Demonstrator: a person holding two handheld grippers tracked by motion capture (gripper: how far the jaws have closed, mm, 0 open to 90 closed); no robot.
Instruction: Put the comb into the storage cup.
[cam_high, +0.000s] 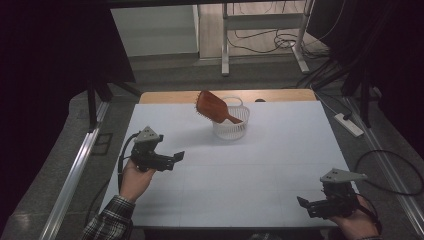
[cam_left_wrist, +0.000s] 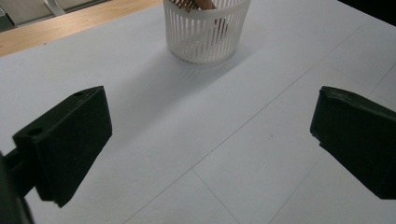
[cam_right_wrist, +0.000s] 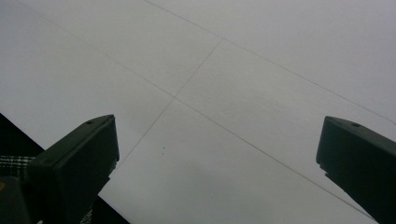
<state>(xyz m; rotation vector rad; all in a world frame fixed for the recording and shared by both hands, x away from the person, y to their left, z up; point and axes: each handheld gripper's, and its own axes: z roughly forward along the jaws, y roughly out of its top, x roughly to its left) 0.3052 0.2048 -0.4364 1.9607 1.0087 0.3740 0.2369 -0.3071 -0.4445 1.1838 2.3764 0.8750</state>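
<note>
Wooden and reddish-brown, the hairbrush is sitting handle-down in the white slotted basket toward twelve o'clock on the table, its paddle head leaning out over the rim toward ten o'clock. The left gripper, at about eight o'clock from the basket and well apart from it, is pointing toward it with its jaws spread wide and holding nothing. The right gripper is waiting near the table's five o'clock corner, jaws likewise parted and empty. If the brush is coming out, the left one is probably better placed: it should be closing on the neck just below the head and lifting along the lean, since a sideways pull could tip the light basket.
</note>
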